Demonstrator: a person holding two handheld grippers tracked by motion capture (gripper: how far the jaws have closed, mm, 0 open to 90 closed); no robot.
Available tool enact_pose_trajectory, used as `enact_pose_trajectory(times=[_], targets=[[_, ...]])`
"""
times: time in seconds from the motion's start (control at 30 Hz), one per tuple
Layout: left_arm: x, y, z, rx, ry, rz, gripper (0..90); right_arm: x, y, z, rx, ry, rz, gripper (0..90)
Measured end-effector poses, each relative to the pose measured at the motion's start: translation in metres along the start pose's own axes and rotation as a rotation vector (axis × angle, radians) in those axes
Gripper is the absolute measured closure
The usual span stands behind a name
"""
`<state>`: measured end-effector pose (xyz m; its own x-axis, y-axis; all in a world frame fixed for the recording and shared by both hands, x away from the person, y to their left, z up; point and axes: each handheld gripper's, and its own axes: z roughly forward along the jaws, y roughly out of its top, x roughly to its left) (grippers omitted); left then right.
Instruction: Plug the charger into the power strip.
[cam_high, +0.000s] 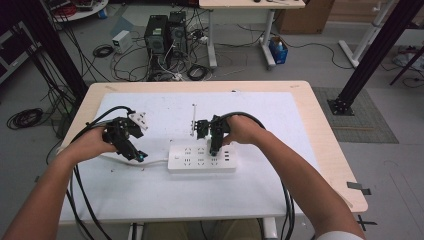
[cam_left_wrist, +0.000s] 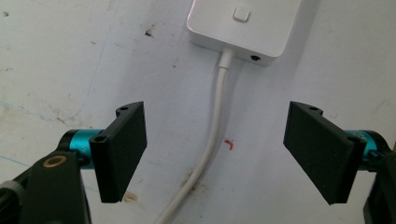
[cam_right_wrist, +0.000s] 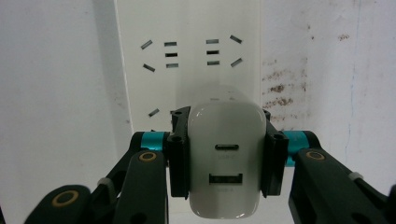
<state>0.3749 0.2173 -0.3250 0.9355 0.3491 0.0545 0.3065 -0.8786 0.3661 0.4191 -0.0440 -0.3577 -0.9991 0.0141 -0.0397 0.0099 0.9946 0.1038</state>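
A white power strip (cam_high: 201, 156) lies across the middle of the white mat, with its white cable (cam_left_wrist: 212, 140) running off its left end. My right gripper (cam_high: 215, 144) hangs over the strip's right half, shut on a white USB charger (cam_right_wrist: 226, 161) whose two ports face the camera. In the right gripper view the charger sits just above the strip's sockets (cam_right_wrist: 170, 55); whether its pins are in, I cannot tell. My left gripper (cam_high: 136, 155) rests open to the left of the strip, its pads (cam_left_wrist: 122, 149) on either side of the cable without touching it.
A white mat (cam_high: 150, 190) covers most of the wooden table (cam_high: 327, 150). A thin grey rod (cam_high: 193, 119) lies behind the strip. On the floor beyond the table stand computer towers (cam_high: 166, 34) amid tangled cables, and black frame posts (cam_high: 372, 55) rise at both sides.
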Motion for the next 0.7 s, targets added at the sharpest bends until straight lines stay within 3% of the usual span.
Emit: enact_pose_trajectory(times=[0.1, 0.3, 0.4, 0.5, 0.6, 0.7], targets=[[-0.001, -0.002, 0.001, 0.0, -0.004, 0.0, 21.6, 0.001, 0.004, 0.007, 0.029, -0.008, -0.037, 62.7], [0.0, -0.003, 0.005, -0.001, -0.004, -0.009, 21.6, -0.002, 0.004, 0.007, 0.03, 0.006, -0.033, 62.8], [-0.001, -0.004, 0.007, -0.008, -0.001, -0.014, 21.6, -0.005, 0.003, 0.008, 0.027, 0.029, -0.008, 62.9], [0.0, -0.004, 0.008, -0.002, 0.001, -0.015, 21.6, -0.002, 0.003, 0.008, 0.027, 0.008, -0.024, 62.8], [0.001, -0.004, 0.008, -0.005, 0.001, -0.022, 21.6, 0.009, 0.006, 0.009, 0.055, -0.048, -0.052, 62.9], [0.001, -0.004, 0.008, -0.012, 0.01, -0.021, 21.6, 0.007, 0.007, 0.01, 0.055, -0.042, -0.056, 62.9]])
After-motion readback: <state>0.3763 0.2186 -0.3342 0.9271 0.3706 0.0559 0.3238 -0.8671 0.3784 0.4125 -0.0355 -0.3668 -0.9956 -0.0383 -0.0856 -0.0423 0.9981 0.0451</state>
